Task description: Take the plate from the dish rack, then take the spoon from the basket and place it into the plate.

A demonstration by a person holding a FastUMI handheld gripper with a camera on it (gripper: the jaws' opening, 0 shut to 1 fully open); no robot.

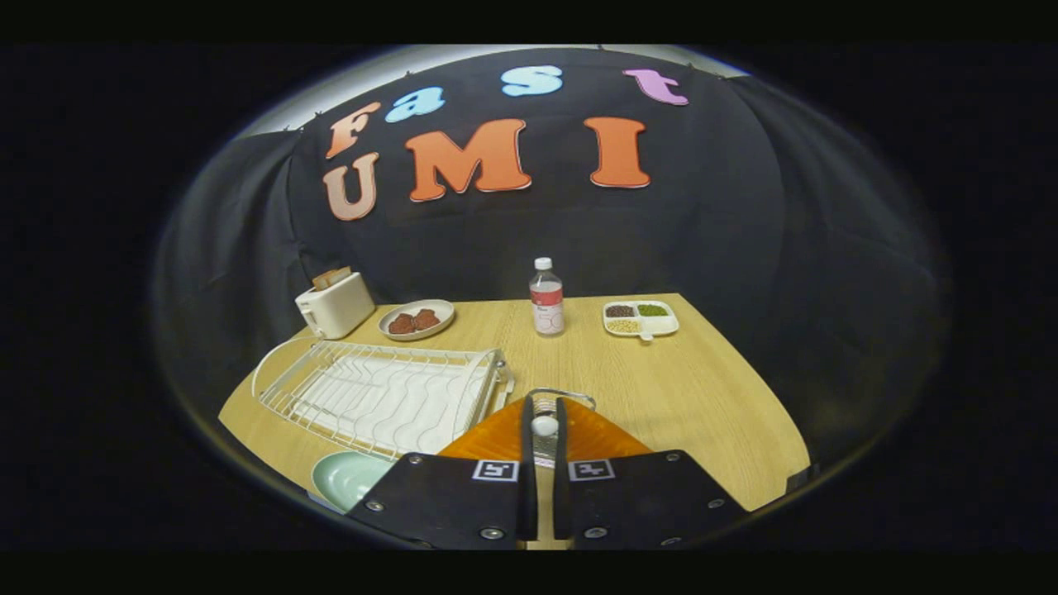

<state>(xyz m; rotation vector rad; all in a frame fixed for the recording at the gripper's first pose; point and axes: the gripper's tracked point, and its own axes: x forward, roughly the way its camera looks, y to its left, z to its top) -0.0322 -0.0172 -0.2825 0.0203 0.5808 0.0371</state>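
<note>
My gripper hangs over an orange basket with a wire handle. Its two black fingers stand close together and press on a spoon, whose white rounded end and metal stem show in the narrow gap. A pale green plate lies on the table just left of the fingers, in front of the white wire dish rack. The rack holds nothing. Most of the basket is hidden under the gripper.
On the wooden table beyond the fingers stand a water bottle, a divided white tray of beans, a plate with brown food and a white toaster. Bare wood lies to the right.
</note>
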